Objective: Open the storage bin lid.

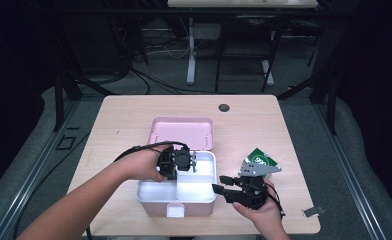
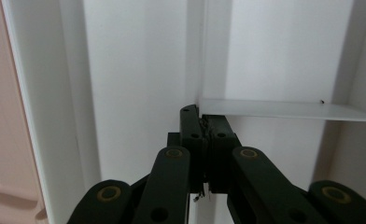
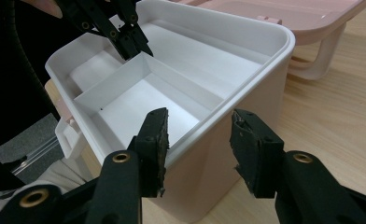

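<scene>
On the wooden table sits a white box with its pink lid thrown back. Inside it, the left gripper is clamped on the corner of the white divider. The right gripper straddles the box's side wall with its jaws apart, not pressing on it.
</scene>
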A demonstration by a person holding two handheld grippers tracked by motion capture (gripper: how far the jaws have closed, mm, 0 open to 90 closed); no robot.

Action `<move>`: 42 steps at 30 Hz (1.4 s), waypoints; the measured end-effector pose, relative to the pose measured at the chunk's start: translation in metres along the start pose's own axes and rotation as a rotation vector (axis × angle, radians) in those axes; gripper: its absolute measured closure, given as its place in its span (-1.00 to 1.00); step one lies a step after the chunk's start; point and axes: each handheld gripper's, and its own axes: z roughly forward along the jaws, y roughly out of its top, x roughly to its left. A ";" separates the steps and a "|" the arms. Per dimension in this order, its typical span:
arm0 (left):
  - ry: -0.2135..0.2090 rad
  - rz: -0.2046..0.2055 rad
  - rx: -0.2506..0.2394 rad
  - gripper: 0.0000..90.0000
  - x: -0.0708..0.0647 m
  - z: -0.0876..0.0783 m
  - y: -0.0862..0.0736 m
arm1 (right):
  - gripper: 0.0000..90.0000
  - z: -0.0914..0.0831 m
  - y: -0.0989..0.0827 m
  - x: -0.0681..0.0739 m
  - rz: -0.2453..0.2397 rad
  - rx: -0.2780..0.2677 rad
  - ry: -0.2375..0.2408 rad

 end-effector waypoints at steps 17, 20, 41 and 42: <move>0.002 0.003 -0.021 0.98 0.000 -0.006 -0.003 | 0.26 -0.011 0.002 -0.012 0.025 -0.028 -0.045; 0.014 0.001 -0.024 0.99 0.000 -0.009 -0.003 | 0.26 -0.011 0.000 -0.016 0.038 -0.026 -0.055; 0.016 -0.241 -0.095 0.99 0.015 -0.047 -0.040 | 0.26 -0.007 -0.005 -0.024 0.063 -0.014 -0.072; 0.006 -0.304 -0.095 0.99 0.018 -0.047 -0.047 | 0.26 -0.006 -0.006 -0.025 0.062 -0.013 -0.075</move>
